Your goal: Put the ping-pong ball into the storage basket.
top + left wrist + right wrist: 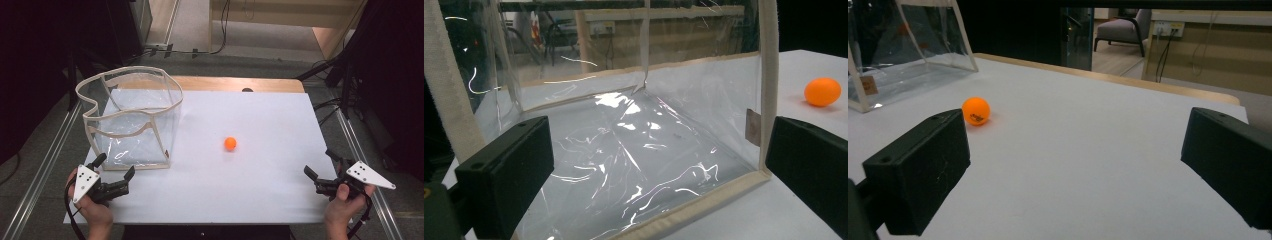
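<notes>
In the high view, a white table (pixel 260 165) is seen from above, with a clear plastic bag (pixel 131 117) trimmed in cream binding standing upright on its left half, its mouth open to the top. An orange ball (pixel 230 144) lies on the bare surface near the middle of the table, well apart from the bag and to its right. The left gripper (pixel 115 166) is held at the near left corner, just in front of the bag's lower edge, and its jaws are spread apart with nothing between them. The right gripper (pixel 318 162) is held at the near right edge, well apart from the ball, and its jaws are likewise spread wide and empty.

In the left gripper view, the bag's near transparent wall (pixel 634 140) is framed between the two black jaws, which stand wide apart and are not pressed on it. The ball (pixel 822 91) is seen at the far right, beyond the bag's bound corner.

In the right gripper view, the jaws are seen wide apart over the bare table. The ball (pixel 976 110) rests just above the left jaw's tip, farther off on the table, and the bag (pixel 903 55) stands at the upper left.
</notes>
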